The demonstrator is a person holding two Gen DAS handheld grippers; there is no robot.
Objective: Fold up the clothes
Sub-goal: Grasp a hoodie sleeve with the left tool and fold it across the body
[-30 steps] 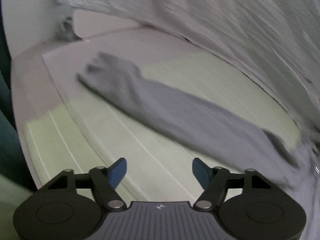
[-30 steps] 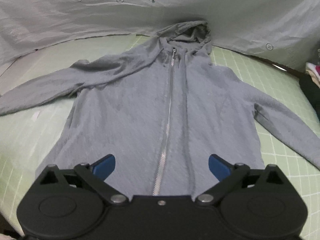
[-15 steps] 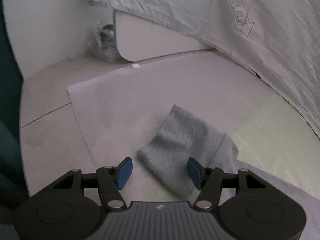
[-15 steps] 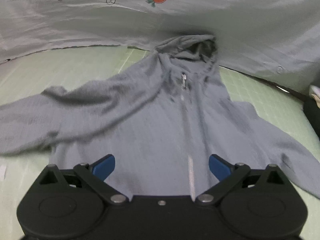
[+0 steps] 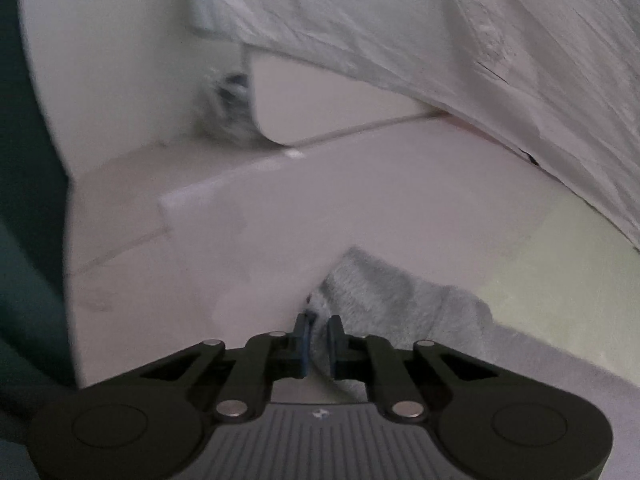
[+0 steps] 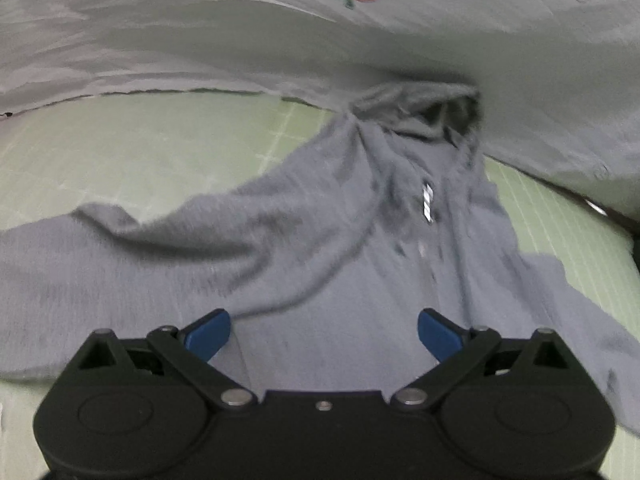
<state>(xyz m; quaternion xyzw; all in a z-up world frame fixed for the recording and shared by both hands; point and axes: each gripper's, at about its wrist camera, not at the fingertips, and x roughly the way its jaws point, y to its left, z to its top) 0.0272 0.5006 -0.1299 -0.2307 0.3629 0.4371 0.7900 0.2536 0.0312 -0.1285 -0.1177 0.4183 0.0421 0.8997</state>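
While pinched in left claw [image 5: 318, 340]: sleeve cuff [image 5: 384, 292] at mat edge [image 5: 516, 256].

Grey hoodie [image 6: 320, 264]: soft knit cloth, matt, slightly fuzzy; cuff [image 5: 384, 300] same fleecy texture. Zipper pull [image 6: 427, 202]: shiny metal. Green mat [image 6: 140, 160]: smooth, matt, pale grid lines. Carrot-print sheet [image 6: 280, 40]: thin woven cloth, creased, matt. Left gripper [image 5: 318, 342], right gripper [image 6: 324, 330]: matt black plastic, blue pads [image 6: 210, 332] look rubbery, bright metal pivot pins. White tabletop [image 5: 320, 208]: smooth, faint sheen.
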